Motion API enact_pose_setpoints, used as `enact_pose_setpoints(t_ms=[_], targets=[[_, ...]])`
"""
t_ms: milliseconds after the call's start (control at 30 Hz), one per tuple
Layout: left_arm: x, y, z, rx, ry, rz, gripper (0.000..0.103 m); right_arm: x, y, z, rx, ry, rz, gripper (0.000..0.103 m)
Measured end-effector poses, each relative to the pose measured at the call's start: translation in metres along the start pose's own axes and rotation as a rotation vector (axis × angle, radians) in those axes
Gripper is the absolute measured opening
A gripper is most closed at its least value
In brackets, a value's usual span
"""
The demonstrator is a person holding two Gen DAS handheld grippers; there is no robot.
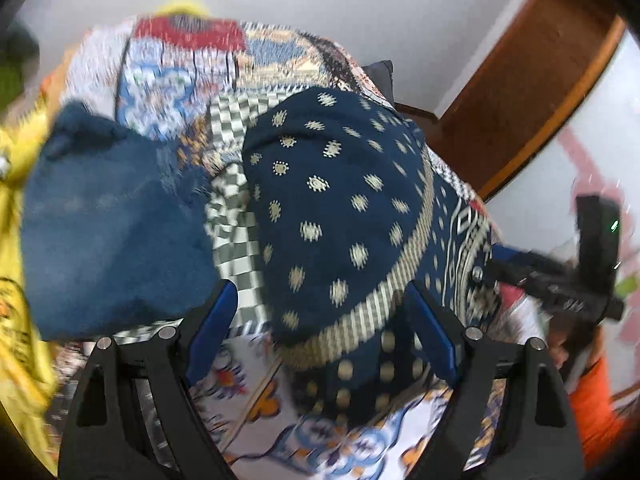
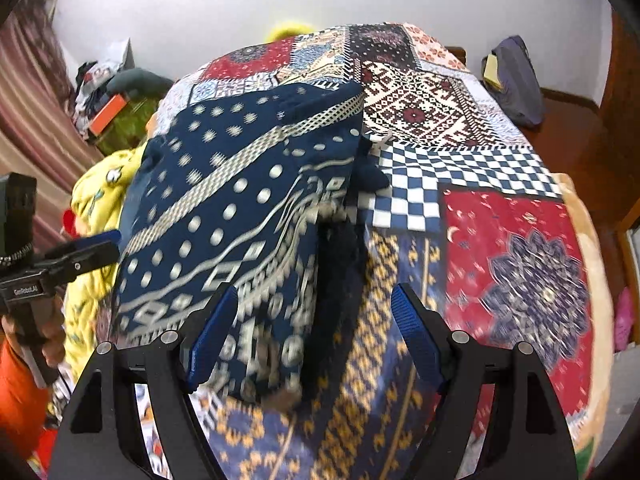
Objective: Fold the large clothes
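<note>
A navy garment with cream dots and striped bands (image 1: 340,200) (image 2: 240,200) lies in a folded heap on a patchwork bedspread (image 2: 516,264). My left gripper (image 1: 322,334) is open, and the garment's banded hem lies loosely between its blue pads. My right gripper (image 2: 314,340) is also open; a patterned corner of the garment sits between its fingers, nearer the left pad (image 2: 212,340). Each gripper shows in the other's view: the right gripper (image 1: 560,280) at the garment's right side, the left gripper (image 2: 80,256) at its left. A plain blue fabric part (image 1: 112,232) bulges to the left.
Yellow cloth (image 2: 92,200) is heaped along the bed's left side. A dark grey-blue bundle (image 2: 516,84) rests at the far right corner by brown wooden furniture (image 1: 520,100). Clutter with an orange box (image 2: 108,118) stands beyond the bed. An orange sleeve (image 2: 20,392) is at lower left.
</note>
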State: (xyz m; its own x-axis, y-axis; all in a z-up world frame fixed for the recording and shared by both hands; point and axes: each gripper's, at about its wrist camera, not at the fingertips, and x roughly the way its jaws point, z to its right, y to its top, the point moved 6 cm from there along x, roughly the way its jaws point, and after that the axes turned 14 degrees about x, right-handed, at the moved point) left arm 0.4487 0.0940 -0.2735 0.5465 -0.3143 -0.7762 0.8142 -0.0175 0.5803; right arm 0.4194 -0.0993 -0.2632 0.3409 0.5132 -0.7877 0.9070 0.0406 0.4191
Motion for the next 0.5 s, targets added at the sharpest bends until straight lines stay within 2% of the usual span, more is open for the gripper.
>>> enact_pose_setpoints(t_ms=[133, 333, 500], targets=[[0.030, 0.008, -0.007, -0.093, -0.122, -0.025, 0.086, 0.031, 0.009, 0.004, 0.042, 0.040, -0.063, 0.076], [0.055, 0.017, -0.015, -0.121, -0.138, -0.010, 0.097, 0.057, 0.014, 0.004, 0.068, 0.109, -0.107, 0.076], [0.076, 0.021, -0.027, -0.182, -0.208, -0.018, 0.102, 0.064, 0.019, -0.001, 0.043, 0.135, -0.112, 0.080]])
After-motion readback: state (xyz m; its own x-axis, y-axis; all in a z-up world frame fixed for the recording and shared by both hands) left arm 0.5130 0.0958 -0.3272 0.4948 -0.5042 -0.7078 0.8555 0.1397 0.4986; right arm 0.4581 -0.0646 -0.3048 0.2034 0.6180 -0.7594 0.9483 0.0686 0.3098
